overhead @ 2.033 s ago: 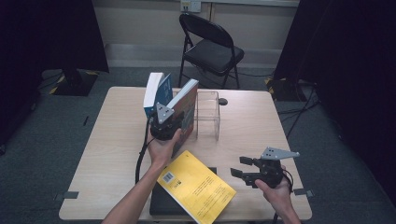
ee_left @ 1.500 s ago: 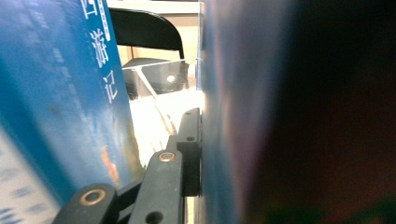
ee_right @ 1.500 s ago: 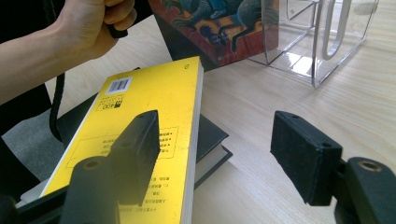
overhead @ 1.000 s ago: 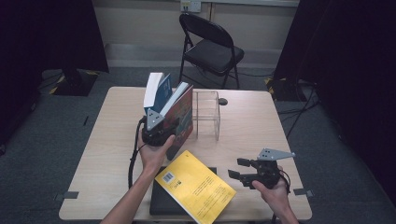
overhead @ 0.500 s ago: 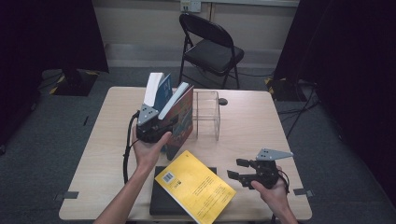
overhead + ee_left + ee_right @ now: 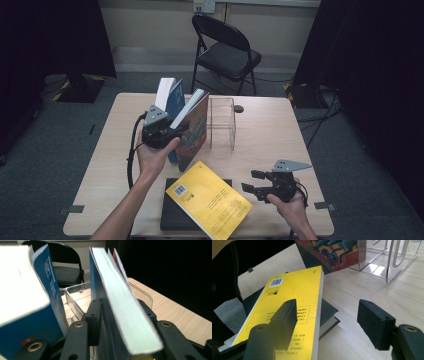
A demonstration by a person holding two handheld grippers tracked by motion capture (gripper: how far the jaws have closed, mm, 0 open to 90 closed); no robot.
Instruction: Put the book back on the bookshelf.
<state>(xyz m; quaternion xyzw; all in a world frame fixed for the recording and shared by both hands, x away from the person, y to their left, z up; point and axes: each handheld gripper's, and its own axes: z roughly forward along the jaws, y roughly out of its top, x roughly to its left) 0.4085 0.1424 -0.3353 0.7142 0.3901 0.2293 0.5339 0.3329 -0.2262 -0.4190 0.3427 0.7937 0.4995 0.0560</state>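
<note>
A black folding chair (image 6: 225, 52) stands beyond the table (image 6: 270, 135), on grey carpet (image 6: 60, 150).

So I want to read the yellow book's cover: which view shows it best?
The right gripper view: the yellow book lies close, barcode and print visible. The high view shows the yellow book whole but small, lying on a black book.

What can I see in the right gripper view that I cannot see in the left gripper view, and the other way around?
The right gripper view alone gives the yellow book with its barcode, lying on a black book, seen past the open right gripper. The left gripper view alone gives the left gripper shut on the edge of a colourful book, a blue book leaning beside it, and a folding chair behind. Both views give the clear plastic stand and the wooden table.
</note>
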